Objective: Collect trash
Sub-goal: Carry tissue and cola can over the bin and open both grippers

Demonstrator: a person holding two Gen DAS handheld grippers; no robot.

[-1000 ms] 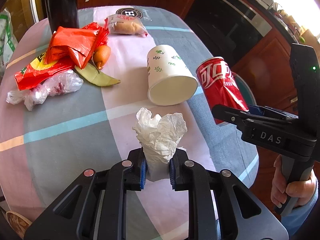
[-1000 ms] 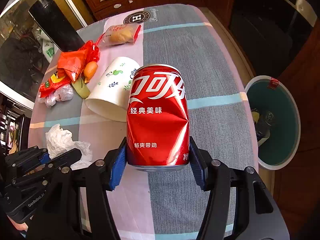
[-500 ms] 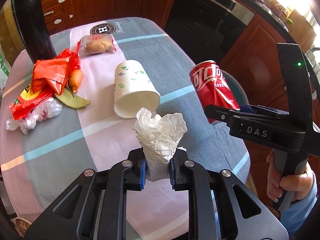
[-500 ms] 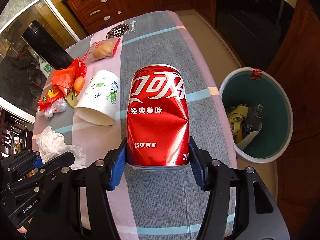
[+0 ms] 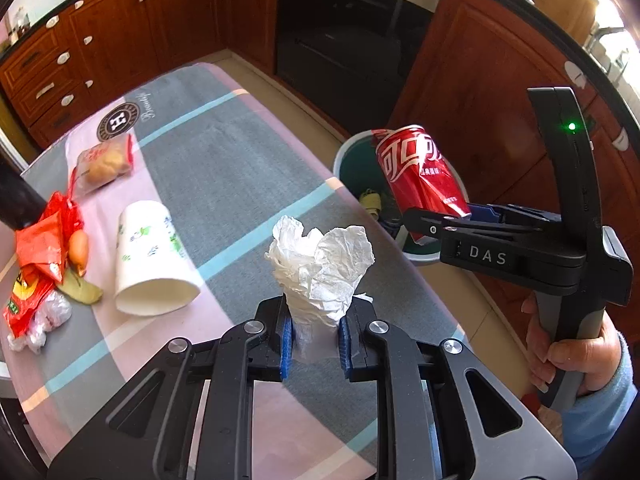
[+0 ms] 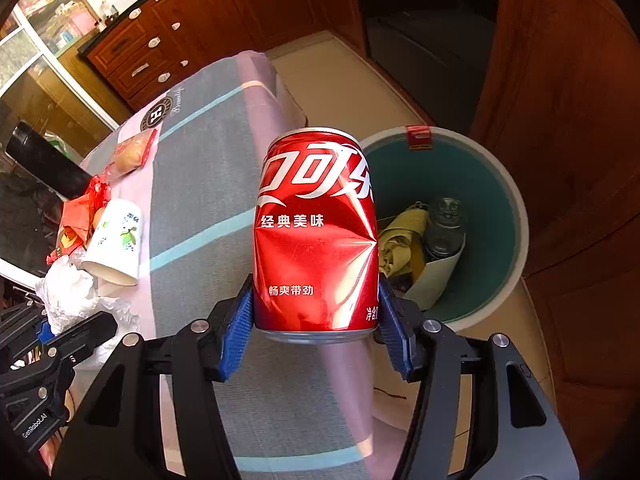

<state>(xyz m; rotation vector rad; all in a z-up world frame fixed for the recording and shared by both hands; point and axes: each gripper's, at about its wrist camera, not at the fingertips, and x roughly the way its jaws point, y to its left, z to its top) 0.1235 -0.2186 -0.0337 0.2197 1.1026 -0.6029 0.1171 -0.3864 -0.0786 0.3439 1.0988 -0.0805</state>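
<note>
Tablecloth (image 5: 248, 168) amid wooden cabinets (image 5: 120, 40)

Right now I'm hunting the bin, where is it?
The round teal trash bin sits on the floor past the table's right edge, behind the dented red soda can.

A matte-black left hand-held gripper (image 5: 314, 338) with blue ribbed pads and silver screw heads. The right hand-held gripper (image 6: 316, 338) matches it, stamped "DAS", a green light glowing on its upright housing. A bare hand (image 5: 562, 354) shows at what appears a light-blue fleece cuff.
</note>
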